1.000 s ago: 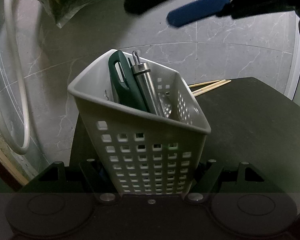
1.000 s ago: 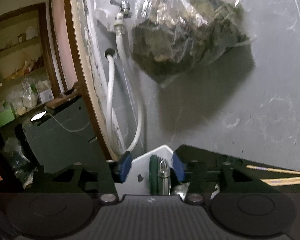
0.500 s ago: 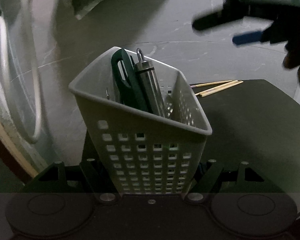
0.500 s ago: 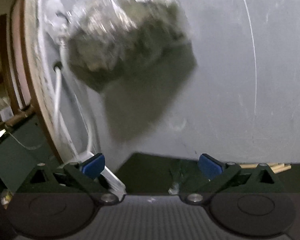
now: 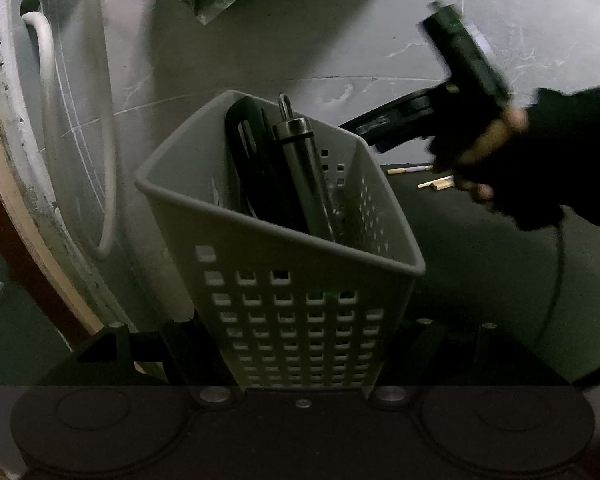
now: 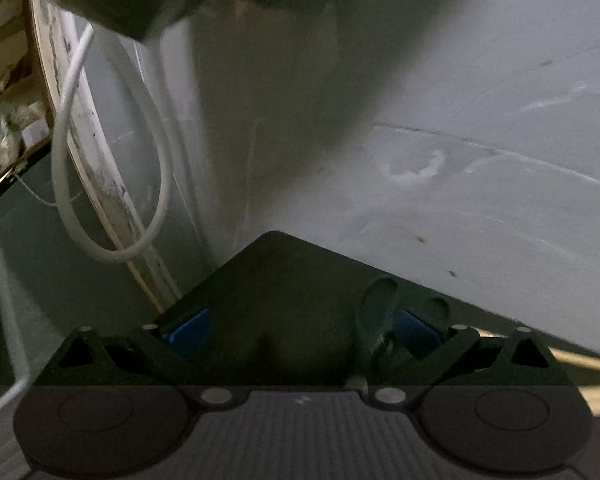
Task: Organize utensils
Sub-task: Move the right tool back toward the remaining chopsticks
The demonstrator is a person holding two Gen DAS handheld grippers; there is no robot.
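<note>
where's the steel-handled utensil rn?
Left wrist view, centre: the steel-handled utensil stands tilted in the white basket, right beside the dark-handled tool.

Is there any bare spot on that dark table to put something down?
Yes: the dark table is bare right of the white basket, nearer than the chopsticks. Its far corner is also bare. It is crowded inside the basket, and by the green spoon.

White basket point(image 5: 284, 312) with square-hole grid; grey marbled wall point(image 5: 380, 32); black table point(image 5: 480, 272).
</note>
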